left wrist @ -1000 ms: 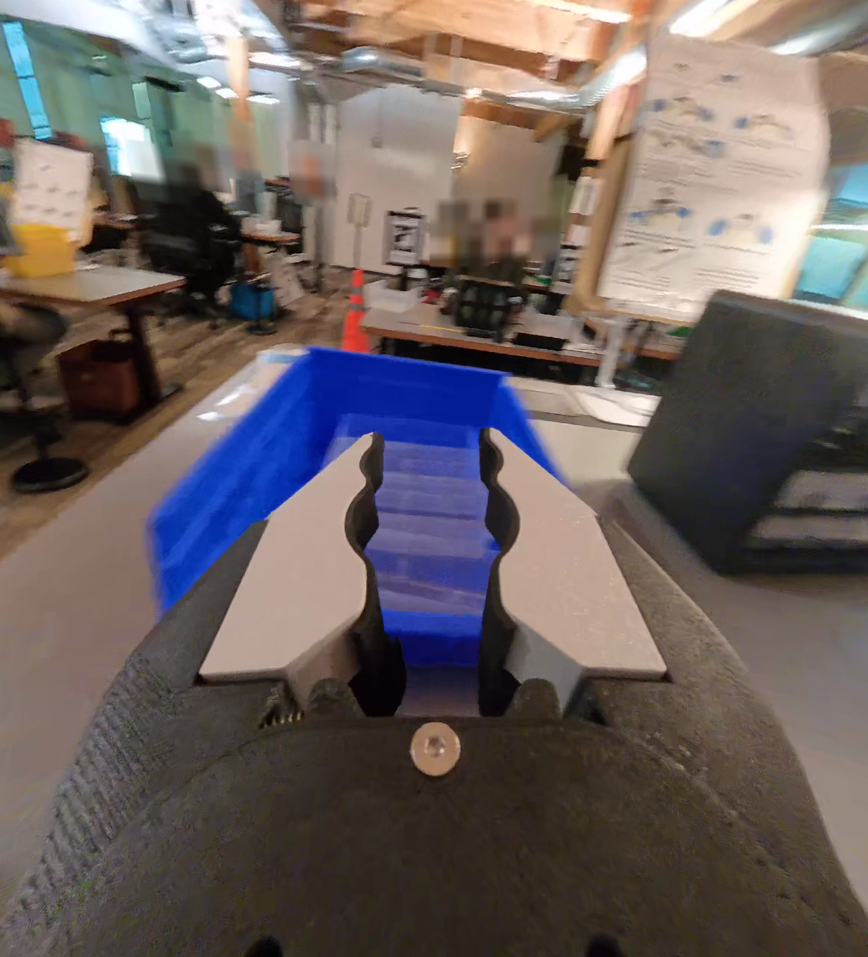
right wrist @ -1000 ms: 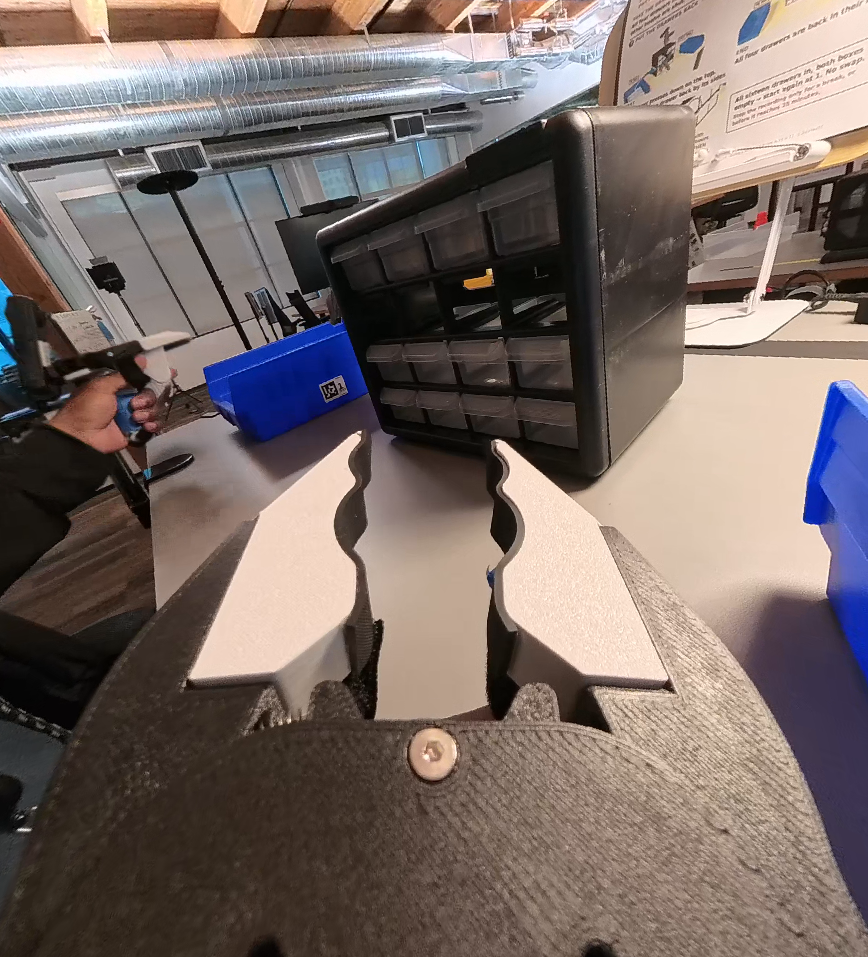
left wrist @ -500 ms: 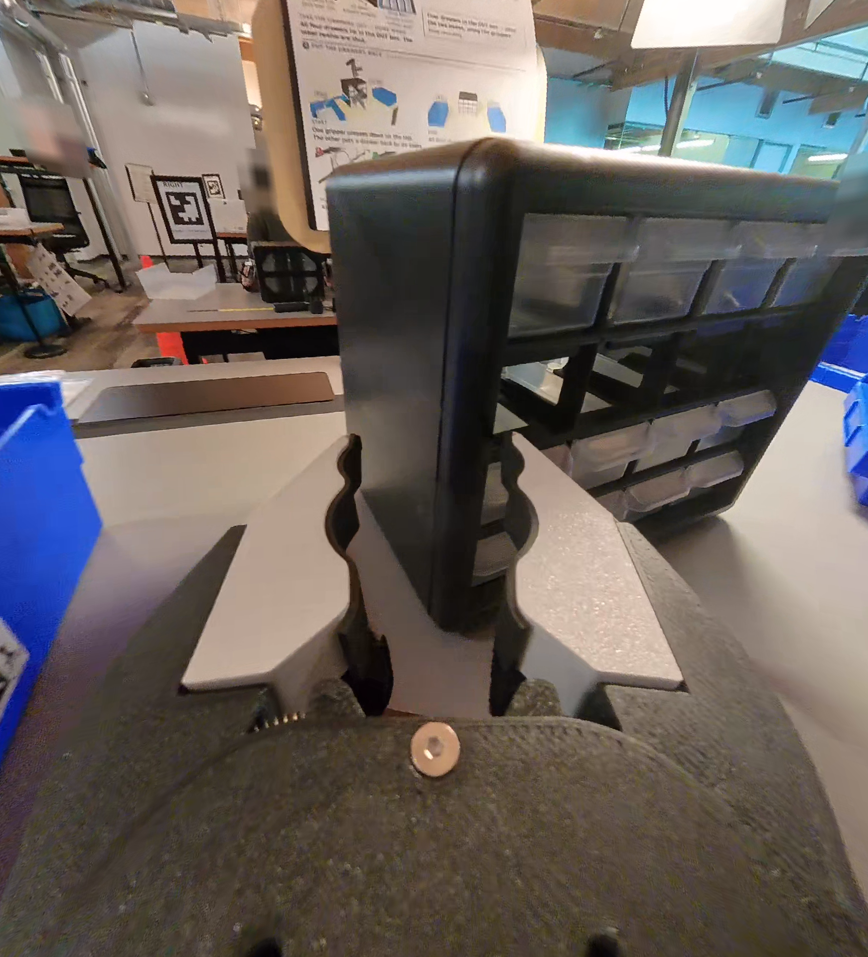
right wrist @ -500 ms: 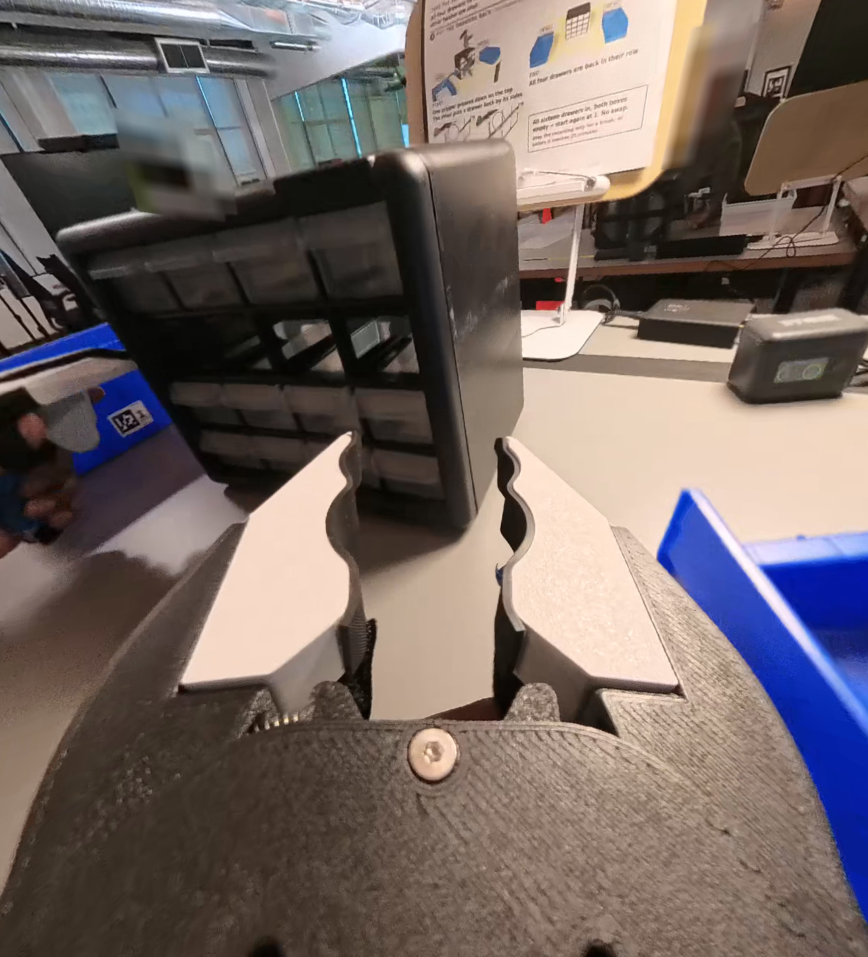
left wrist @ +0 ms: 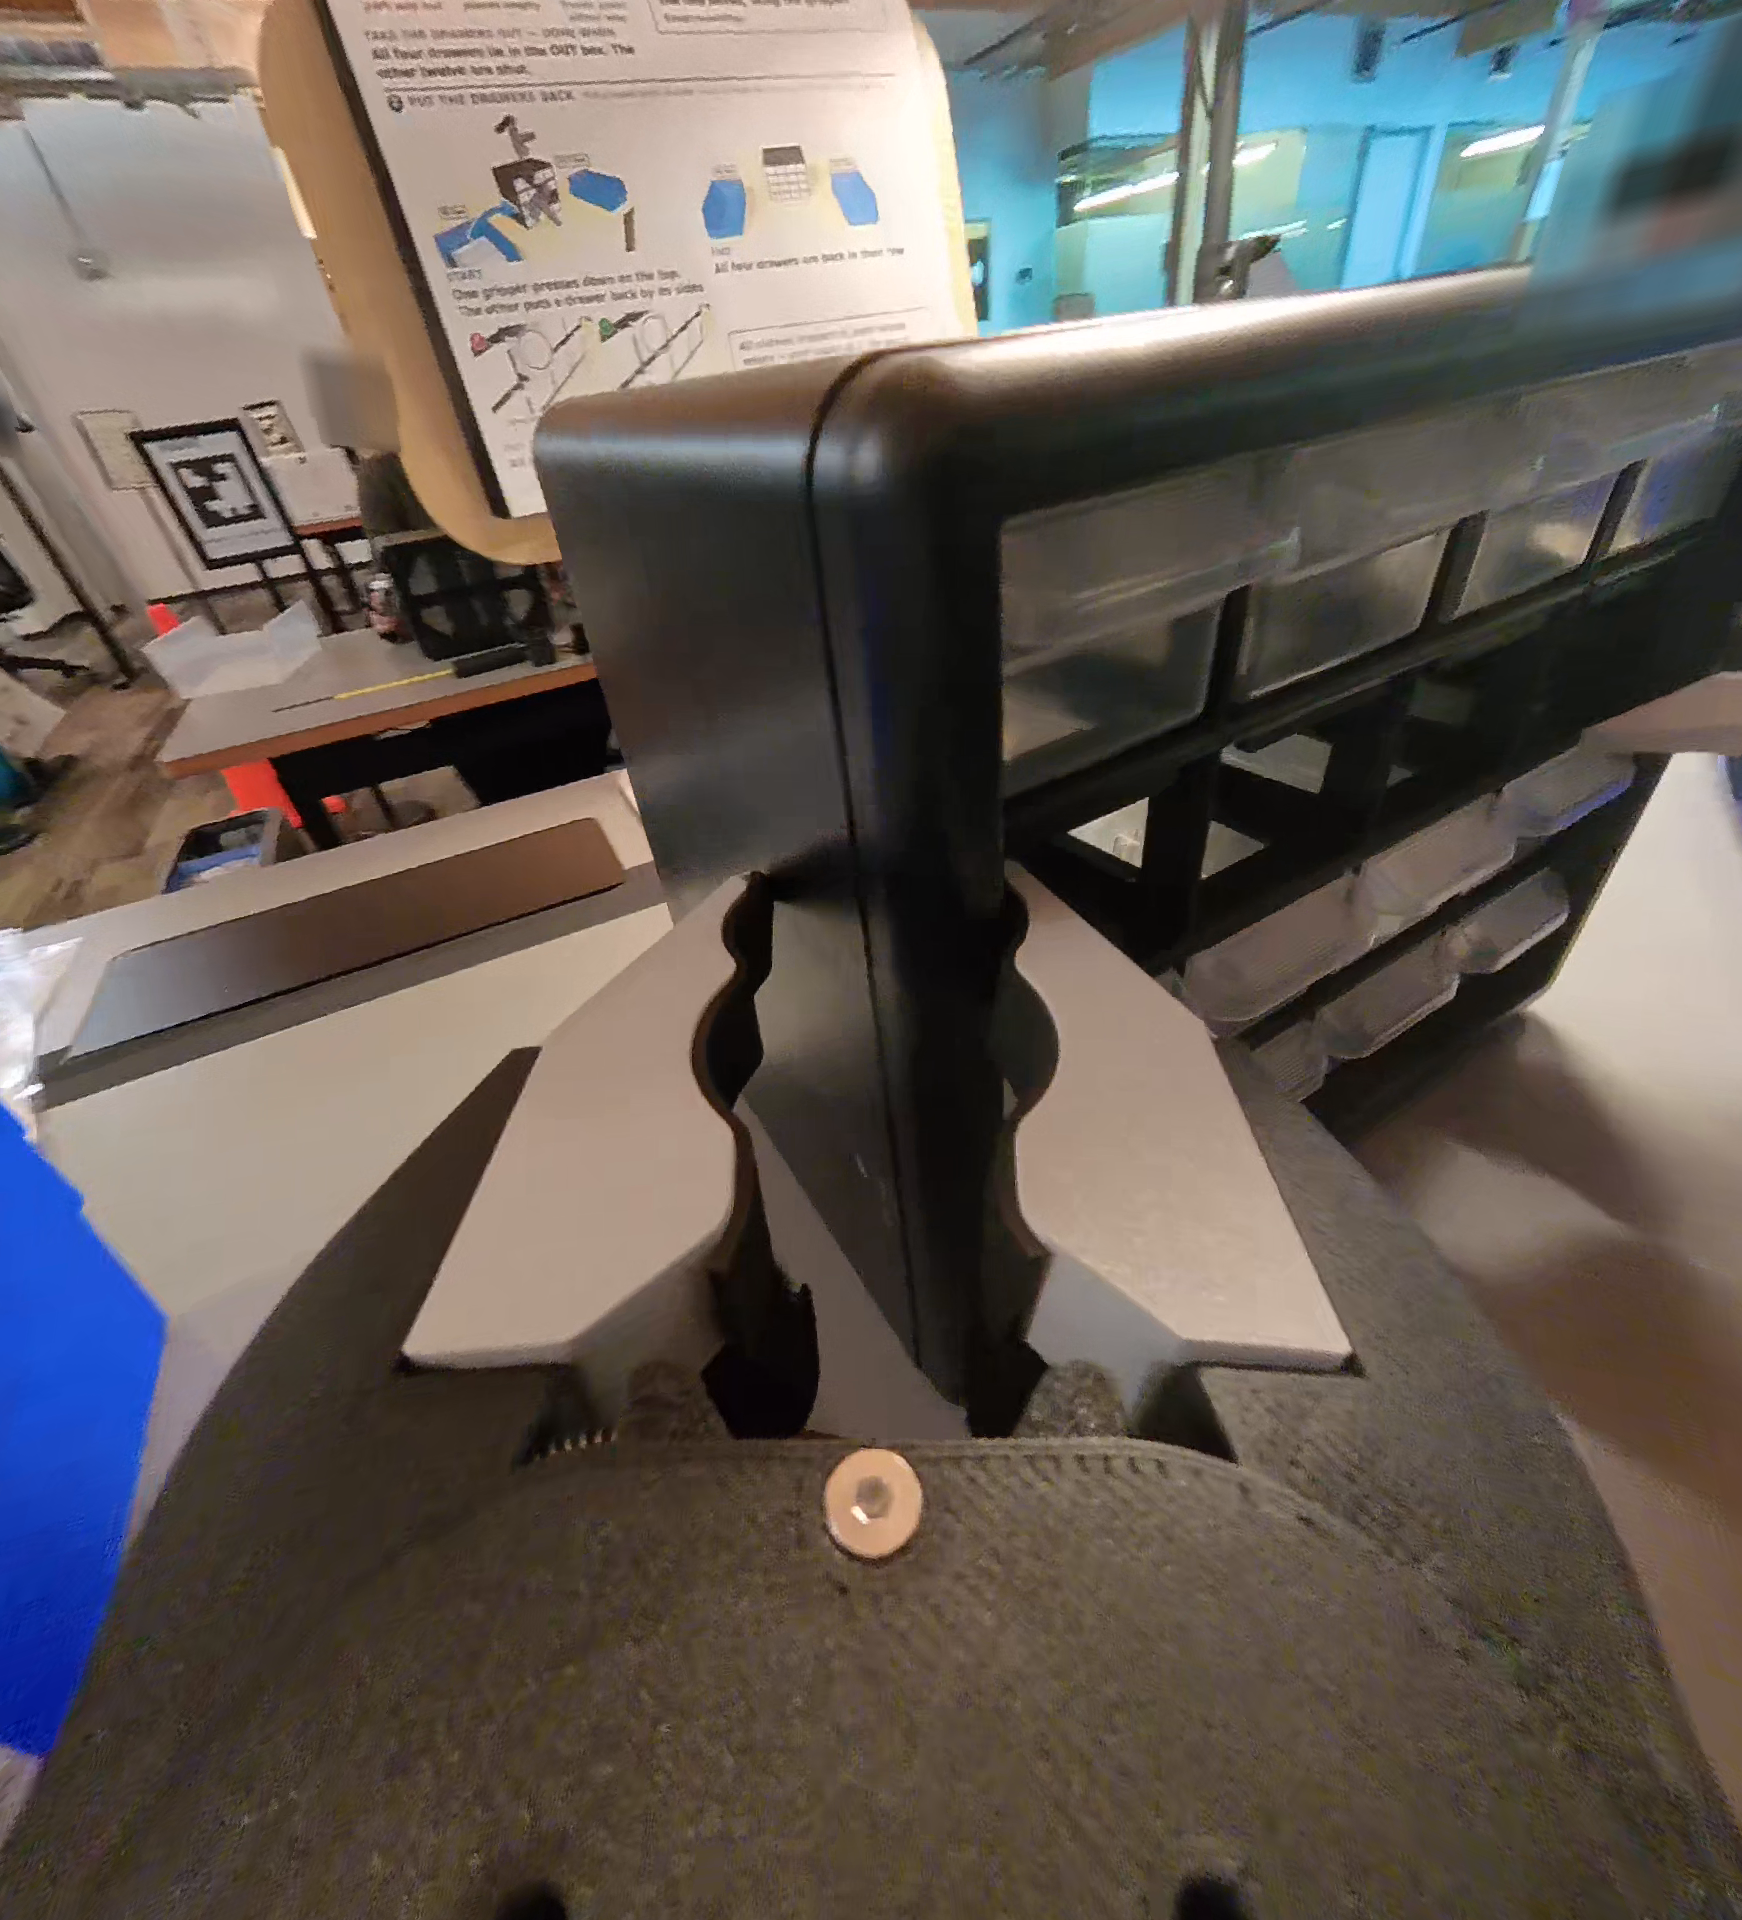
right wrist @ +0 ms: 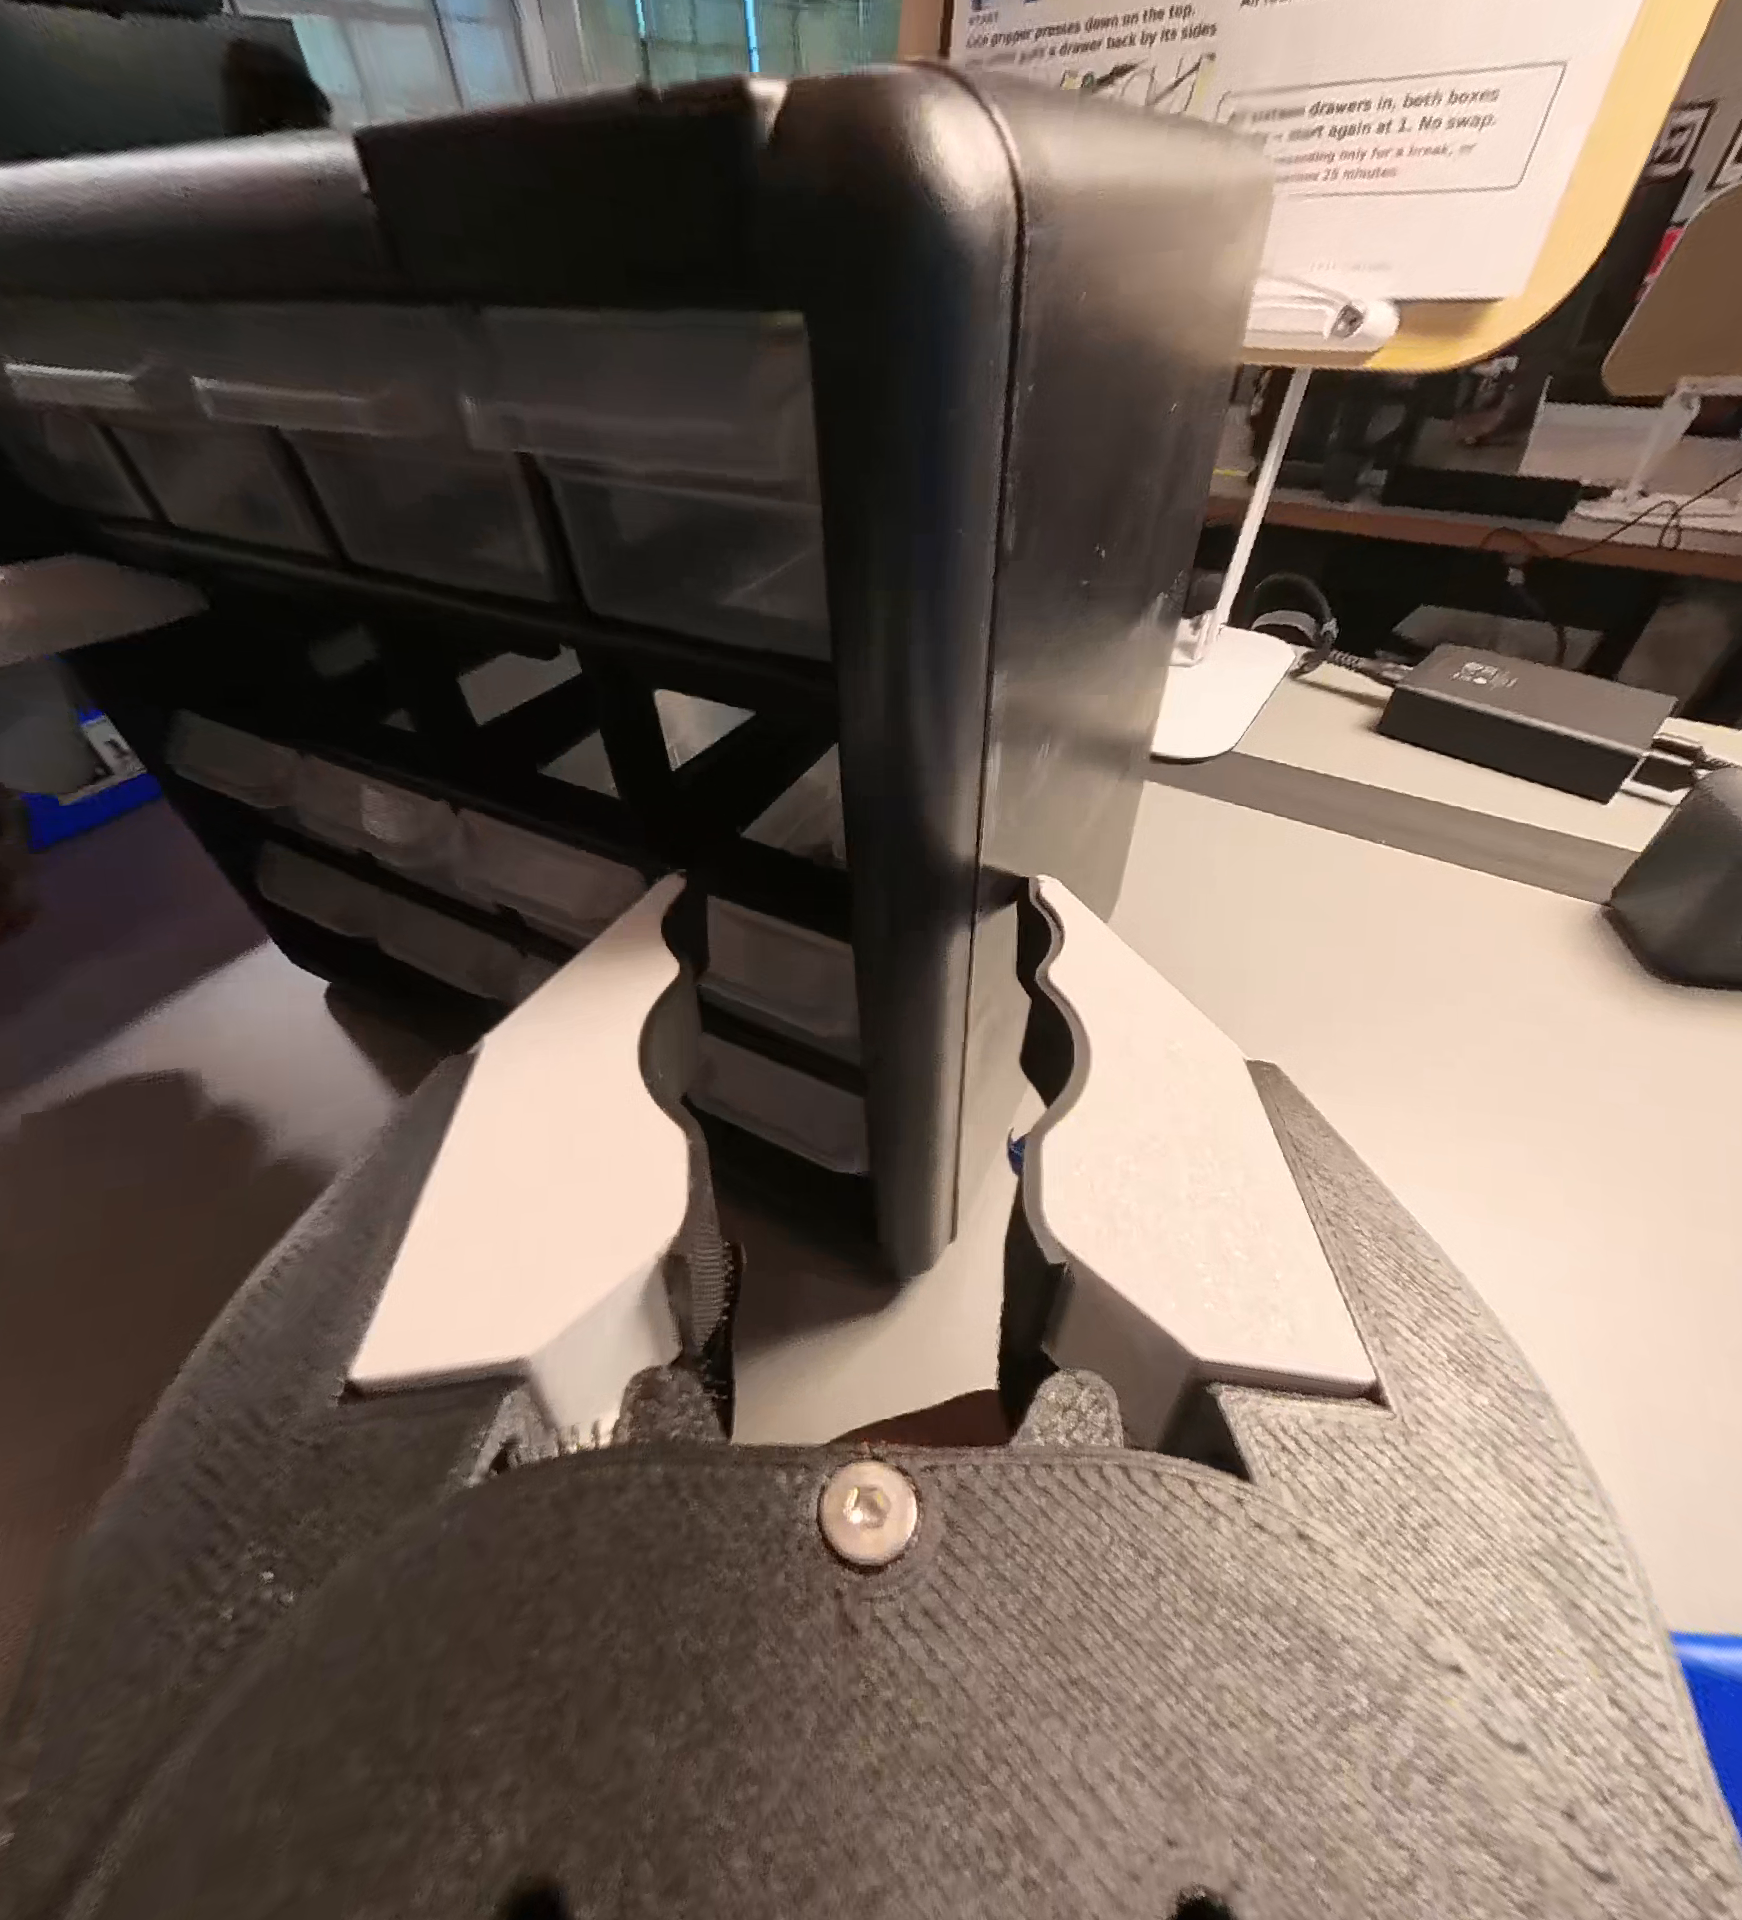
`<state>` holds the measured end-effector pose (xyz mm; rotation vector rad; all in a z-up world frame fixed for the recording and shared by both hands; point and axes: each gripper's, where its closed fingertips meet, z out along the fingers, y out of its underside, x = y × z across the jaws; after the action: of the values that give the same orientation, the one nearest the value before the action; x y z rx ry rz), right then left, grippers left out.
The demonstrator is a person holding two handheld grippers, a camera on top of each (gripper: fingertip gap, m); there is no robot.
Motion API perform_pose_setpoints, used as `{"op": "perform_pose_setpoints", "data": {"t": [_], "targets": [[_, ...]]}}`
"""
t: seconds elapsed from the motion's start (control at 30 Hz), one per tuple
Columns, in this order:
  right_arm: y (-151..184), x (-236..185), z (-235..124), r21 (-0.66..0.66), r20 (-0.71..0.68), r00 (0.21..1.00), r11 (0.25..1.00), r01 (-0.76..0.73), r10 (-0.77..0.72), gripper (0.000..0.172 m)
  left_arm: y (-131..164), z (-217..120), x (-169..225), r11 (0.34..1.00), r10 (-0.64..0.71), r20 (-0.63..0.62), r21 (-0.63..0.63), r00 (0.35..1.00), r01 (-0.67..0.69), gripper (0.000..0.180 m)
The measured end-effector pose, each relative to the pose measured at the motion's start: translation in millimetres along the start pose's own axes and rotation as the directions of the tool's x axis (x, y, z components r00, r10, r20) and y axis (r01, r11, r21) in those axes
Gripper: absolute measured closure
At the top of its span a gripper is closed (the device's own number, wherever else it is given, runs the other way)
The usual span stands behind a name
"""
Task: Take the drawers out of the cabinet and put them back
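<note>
Both our grippers have closed in on the cabinet (left wrist: 950, 582), left jaws narrow and right wide around its front corners, gripping nothing; pushing could tip it.

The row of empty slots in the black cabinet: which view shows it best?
The right wrist view: the empty slots lie open across the cabinet front. The left wrist view shows them too, but fewer and more blurred.

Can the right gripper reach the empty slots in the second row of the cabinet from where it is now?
Probably not directly: the right gripper straddles the cabinet's front corner edge, so the open slots lie left of its fingers.
</note>
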<state>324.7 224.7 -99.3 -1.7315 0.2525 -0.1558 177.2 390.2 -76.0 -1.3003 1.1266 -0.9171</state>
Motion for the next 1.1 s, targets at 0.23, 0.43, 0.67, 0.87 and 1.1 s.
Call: {"op": "perform_pose_setpoints", "data": {"t": [0.23, 0.43, 0.67, 0.87, 1.1], "targets": [[0.8, 5.0, -13.6, 0.055, -0.062, 0.998, 0.998, 0.022, -0.018, 0.132, -0.9, 12.6, -2.2, 0.993, -0.098, -0.075, 0.063, 0.992, 0.103, 0.143], [2.2, 2.6, -17.3, 0.063, -0.028, 1.0, 0.998, 0.013, -0.011, 0.132, -1.3, 9.7, -1.7, 0.987, -0.125, -0.085, 0.095, 0.989, 0.133, 0.144], [-8.7, -2.9, -64.2, 0.073, -0.097, 0.991, 0.993, 0.097, -0.09, 0.124, 2.3, -18.9, -9.9, 0.988, -0.065, 0.016, 0.142, 0.998, 0.062, 0.132], [10.0, 41.7, -165.7, -0.227, -0.35, 0.877, 0.939, 0.26, -0.328, 0.116, 9.5, -23.4, -8.3, 0.993, -0.052, 0.009, 0.105, 0.999, 0.05, 0.132], [53.3, 103.8, -268.5, -0.506, -0.457, 0.822, 0.859, 0.073, -0.34, 0.108, 3.5, -24.9, 3.5, 0.996, -0.022, -0.02, 0.082, 1.0, 0.023, 0.133]]}}
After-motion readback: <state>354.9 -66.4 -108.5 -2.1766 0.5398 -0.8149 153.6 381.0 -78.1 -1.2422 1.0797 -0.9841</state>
